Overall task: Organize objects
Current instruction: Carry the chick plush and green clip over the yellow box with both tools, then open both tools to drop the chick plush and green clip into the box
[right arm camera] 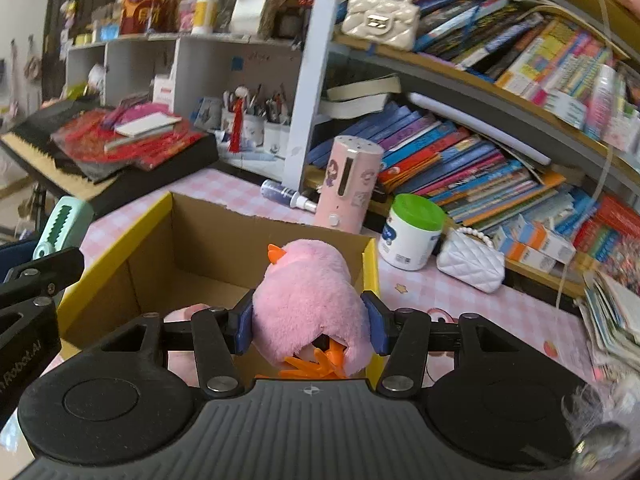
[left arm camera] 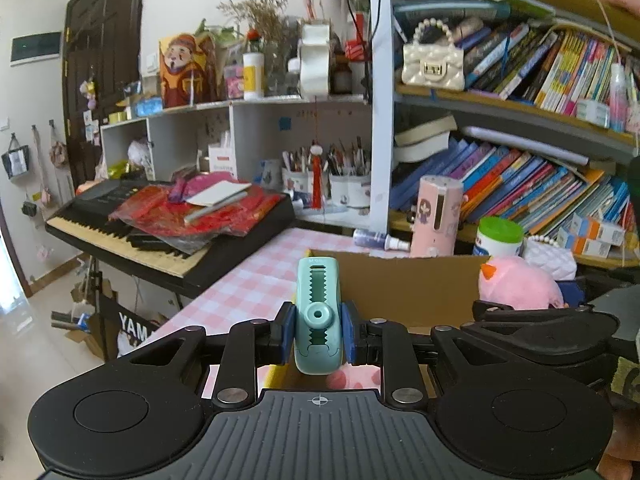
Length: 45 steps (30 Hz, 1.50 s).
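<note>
Cardboard box (right arm camera: 208, 256), open-topped and yellow-edged on the pink checked tablecloth (right arm camera: 460, 300), is your target; both items hang at its rim and its floor looks mostly bare. Your right gripper (right arm camera: 308, 330) has its jaws spread wide around the pink plush bird (right arm camera: 308, 292), pads pressed into the fur, the toy over the box's right side. Lower it well inside before you release, since soft fur may cling to a pad. Your left gripper (left arm camera: 318, 332) is closed to a narrow gap on the mint-green clip (left arm camera: 318, 312), which stands upright near the box's left wall. Bring it past the rim, keep clear of the bird, then let go low.
</note>
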### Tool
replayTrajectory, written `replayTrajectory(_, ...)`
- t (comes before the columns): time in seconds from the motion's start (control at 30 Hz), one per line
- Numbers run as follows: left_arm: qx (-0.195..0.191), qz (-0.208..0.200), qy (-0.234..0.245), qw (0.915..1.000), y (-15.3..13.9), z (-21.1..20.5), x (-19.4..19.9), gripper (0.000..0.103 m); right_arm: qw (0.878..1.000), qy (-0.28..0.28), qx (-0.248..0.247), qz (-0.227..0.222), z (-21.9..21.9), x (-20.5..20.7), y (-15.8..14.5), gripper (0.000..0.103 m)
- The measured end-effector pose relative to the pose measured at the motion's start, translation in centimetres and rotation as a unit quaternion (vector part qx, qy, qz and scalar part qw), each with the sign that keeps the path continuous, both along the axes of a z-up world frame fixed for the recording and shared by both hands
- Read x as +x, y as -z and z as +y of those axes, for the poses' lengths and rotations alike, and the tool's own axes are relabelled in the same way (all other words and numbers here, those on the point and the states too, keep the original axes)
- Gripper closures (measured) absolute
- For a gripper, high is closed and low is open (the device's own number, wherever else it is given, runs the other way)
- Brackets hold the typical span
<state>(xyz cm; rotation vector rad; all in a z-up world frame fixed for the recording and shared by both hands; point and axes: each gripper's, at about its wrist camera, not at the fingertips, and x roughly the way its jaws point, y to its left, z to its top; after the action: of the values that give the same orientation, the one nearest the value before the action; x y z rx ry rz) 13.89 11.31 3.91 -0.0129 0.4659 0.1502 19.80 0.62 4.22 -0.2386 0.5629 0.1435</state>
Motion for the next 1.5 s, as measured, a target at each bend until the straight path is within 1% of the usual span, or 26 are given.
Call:
replayTrajectory(0.2,0.009,0.030,0.002,0.9995,1.6,-0.6,2.7,0.080,0.999,-0.028,-0.032,0.028,0.4,3.0,2.1,0.052)
replayTrajectory(0.33,0.012,0.052,0.002,0.9986,2.8,-0.8,4.0,0.080,0.995,-0.062,-0.056,0.049,0.9,4.3,3.5,0.052)
replayTrajectory(0.5,0.006,0.082,0.000,0.9966,4.4,-0.9,5.3,0.080,0.989,-0.103,-0.069,0.083,1.2,5.6,4.9,0.052)
replayTrajectory(0.63,-0.001,0.103,-0.005,0.9947,5.3,-0.8,5.7,0.080,0.984,-0.109,-0.066,0.121,1.1,6.5,6.1,0.052)
replayTrajectory(0.73,0.013,0.103,-0.002,0.9946,5.5,-1.1,5.8,0.080,0.983,-0.112,-0.065,0.131,1.0,6.6,6.4,0.052)
replayTrajectory(0.87,0.011,0.106,0.000,0.9943,5.6,-1.4,6.1,0.080,0.981,-0.118,-0.074,0.138,1.2,7.0,6.5,0.052)
replayTrajectory(1.07,0.006,0.106,0.002,0.9943,5.5,-1.3,6.2,0.080,0.979,-0.122,-0.076,0.148,1.2,7.1,6.5,0.052)
replayTrajectory(1.1,0.003,0.106,0.002,0.9944,5.5,-1.3,6.2,0.079,0.979,-0.122,-0.074,0.148,1.2,7.1,6.5,0.052)
replayTrajectory(1.23,-0.006,0.102,0.000,0.9948,5.3,-1.1,6.0,0.074,0.981,-0.119,-0.064,0.140,1.0,6.9,6.2,0.045)
replayTrajectory(1.3,-0.005,0.096,-0.010,0.9953,5.1,-0.9,5.7,0.063,0.982,-0.113,-0.058,0.136,0.8,6.7,6.0,0.043)
replayTrajectory(1.37,-0.008,0.086,-0.024,0.9960,4.7,-0.6,5.2,0.055,0.985,-0.106,-0.050,0.128,0.5,6.4,5.6,0.041)
replayTrajectory(1.4,-0.014,0.081,-0.022,0.9964,4.4,-0.4,5.1,0.052,0.986,-0.101,-0.046,0.121,0.3,6.2,5.3,0.039)
replayTrajectory(1.43,-0.022,0.074,-0.023,0.9967,4.1,-0.2,4.8,0.051,0.988,-0.098,-0.042,0.114,0.0,5.9,5.0,0.037)
replayTrajectory(1.5,-0.034,0.063,-0.025,0.9971,3.5,0.0,4.1,0.045,0.991,-0.091,-0.034,0.097,-0.4,5.4,4.3,0.035)
